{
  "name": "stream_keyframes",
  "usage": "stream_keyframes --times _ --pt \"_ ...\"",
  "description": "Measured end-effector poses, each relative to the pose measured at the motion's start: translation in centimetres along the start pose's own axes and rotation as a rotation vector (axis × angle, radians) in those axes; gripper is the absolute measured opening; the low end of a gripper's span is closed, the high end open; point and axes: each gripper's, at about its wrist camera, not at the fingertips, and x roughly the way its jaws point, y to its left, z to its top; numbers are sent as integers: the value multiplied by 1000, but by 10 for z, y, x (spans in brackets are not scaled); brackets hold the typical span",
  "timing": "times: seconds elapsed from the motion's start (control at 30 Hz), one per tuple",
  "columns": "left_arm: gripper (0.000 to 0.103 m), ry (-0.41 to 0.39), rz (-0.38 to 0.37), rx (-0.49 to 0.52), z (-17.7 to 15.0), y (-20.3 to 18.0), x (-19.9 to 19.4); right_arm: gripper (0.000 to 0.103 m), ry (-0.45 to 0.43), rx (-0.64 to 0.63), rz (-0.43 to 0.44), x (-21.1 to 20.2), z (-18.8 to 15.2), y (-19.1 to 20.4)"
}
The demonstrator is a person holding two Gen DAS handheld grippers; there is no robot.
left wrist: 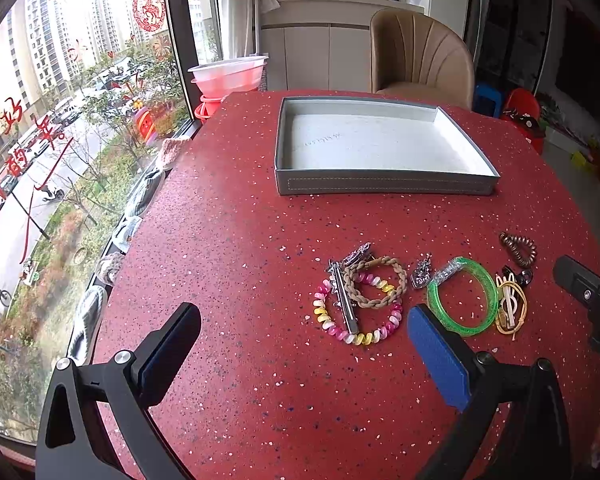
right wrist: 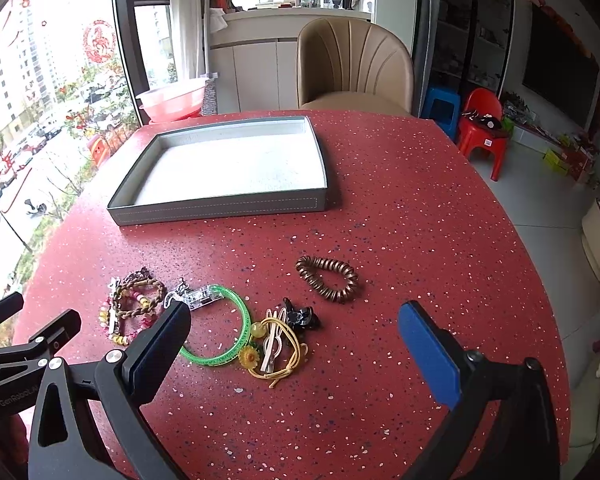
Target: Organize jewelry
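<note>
On the red tabletop (left wrist: 236, 240), the left view shows the left tongs (left wrist: 304, 344) spread and empty, low before the coiled hair tie (left wrist: 358, 312); the grey tray (left wrist: 384, 186) sits beyond, with nothing in it. In the right view, the right tongs (right wrist: 296, 344) gape over the yellow hair tie (right wrist: 284, 356): best to pinch one piece cleanly, clear of the green bangle (right wrist: 220, 326).

The grey tray (right wrist: 220, 204) sits toward the far edge of the red table (left wrist: 240, 240); its interior is bare and open from above. A wide band of bare tabletop separates the tray's near wall from the jewelry. The jewelry lies in a row toward the near edge: the spiral-and-braid cluster (left wrist: 360, 300), green bangle (right wrist: 220, 328), yellow ties (right wrist: 278, 350) and black clip (right wrist: 300, 316) crowd together, touching or overlapping. The brown coil (right wrist: 328, 278) lies apart, with bare surface all round.
</note>
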Motion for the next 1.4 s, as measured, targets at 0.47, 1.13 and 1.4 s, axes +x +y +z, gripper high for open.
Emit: stream_keyframes --times 0.47,1.13,1.4 --pt "103 13 2 1 2 0 5 103 23 12 7 4 1 -1" --pt "103 30 4 2 1 -1 12 103 44 -8 -9 9 -1 -2" --pt "103 37 4 5 0 -3 14 103 63 -16 -16 9 -1 -2"
